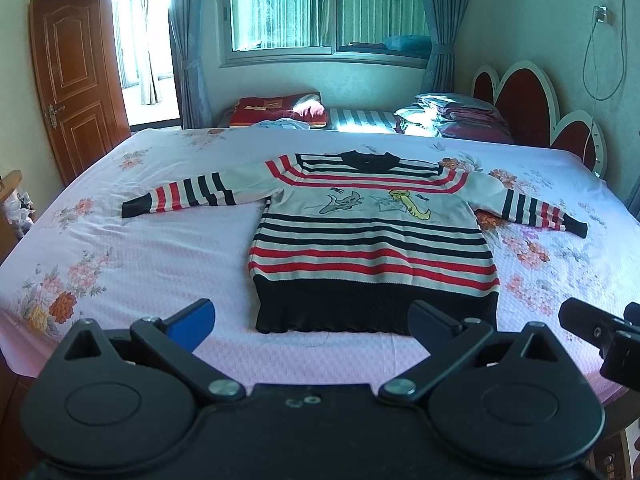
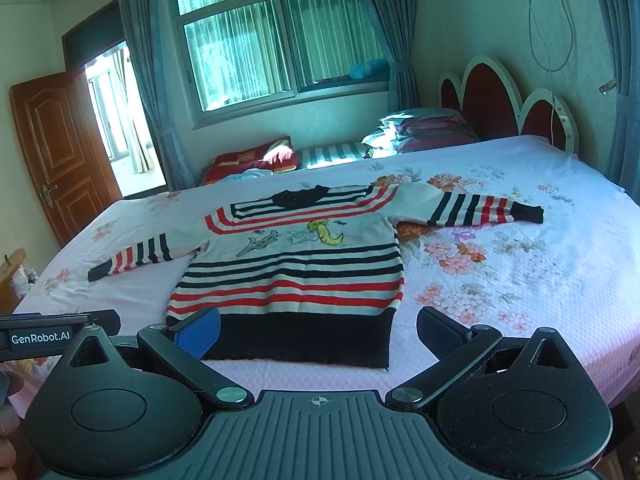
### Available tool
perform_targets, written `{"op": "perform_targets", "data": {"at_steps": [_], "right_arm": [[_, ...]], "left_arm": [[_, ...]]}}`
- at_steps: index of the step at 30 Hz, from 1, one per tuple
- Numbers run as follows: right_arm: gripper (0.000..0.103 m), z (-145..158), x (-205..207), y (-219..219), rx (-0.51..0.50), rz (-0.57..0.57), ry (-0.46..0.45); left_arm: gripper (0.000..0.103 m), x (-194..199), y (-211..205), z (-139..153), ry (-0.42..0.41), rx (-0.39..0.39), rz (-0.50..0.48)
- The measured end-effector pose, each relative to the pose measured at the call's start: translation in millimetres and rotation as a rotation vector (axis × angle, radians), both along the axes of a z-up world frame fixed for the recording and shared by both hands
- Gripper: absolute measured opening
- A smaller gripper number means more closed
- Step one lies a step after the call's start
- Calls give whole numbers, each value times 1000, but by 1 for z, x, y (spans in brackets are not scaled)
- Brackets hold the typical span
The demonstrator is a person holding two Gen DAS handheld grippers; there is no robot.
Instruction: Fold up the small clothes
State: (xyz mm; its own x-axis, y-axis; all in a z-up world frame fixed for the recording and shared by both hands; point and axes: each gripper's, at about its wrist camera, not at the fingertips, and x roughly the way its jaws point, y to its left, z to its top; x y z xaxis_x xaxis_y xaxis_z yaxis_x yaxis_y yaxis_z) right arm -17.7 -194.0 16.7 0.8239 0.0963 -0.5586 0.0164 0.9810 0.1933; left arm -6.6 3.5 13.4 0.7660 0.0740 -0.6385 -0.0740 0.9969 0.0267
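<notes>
I held both tools low at the near edge of the bed, side by side, facing a child's striped sweater that lay front-up on the pink floral bedspread.

Farthest left, the sweater's left sleeve stretched straight out across the bedspread, cuff flat, well apart from either tool. It looked spread on purpose, so that the sleeve could be folded inward over the body in one clean move.

My left gripper hovered just short of the sweater's black hem, with its jaws spread wide and nothing between them. One blue pad sat to the left of the hem and the other in front of its right part. It touched no cloth that I could see.

The sweater's body lay smooth in the middle, with two cartoon figures on the chest and the dark collar pointing away from me toward the window.

My right gripper waited beside the left one, also wide open and holding nothing, its pads bracketing the same hem from the near side.

Farthest right, the other sleeve reached out across the flowers, equally flat.

I judged that folding had not begun: the garment was laid out ready, and both tools were placed to take the near hem or reach for the sleeves.
</notes>
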Motion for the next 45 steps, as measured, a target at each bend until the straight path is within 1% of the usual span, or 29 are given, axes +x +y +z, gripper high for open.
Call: {"op": "perform_targets", "data": {"at_steps": [30, 45], "right_arm": [[103, -4, 10, -6, 5, -6, 7], [103, -11, 29, -9, 3, -22, 29]], "left_arm": [[103, 2, 4, -1, 7, -4, 9], [103, 31, 11, -10, 38, -13, 27]]}}
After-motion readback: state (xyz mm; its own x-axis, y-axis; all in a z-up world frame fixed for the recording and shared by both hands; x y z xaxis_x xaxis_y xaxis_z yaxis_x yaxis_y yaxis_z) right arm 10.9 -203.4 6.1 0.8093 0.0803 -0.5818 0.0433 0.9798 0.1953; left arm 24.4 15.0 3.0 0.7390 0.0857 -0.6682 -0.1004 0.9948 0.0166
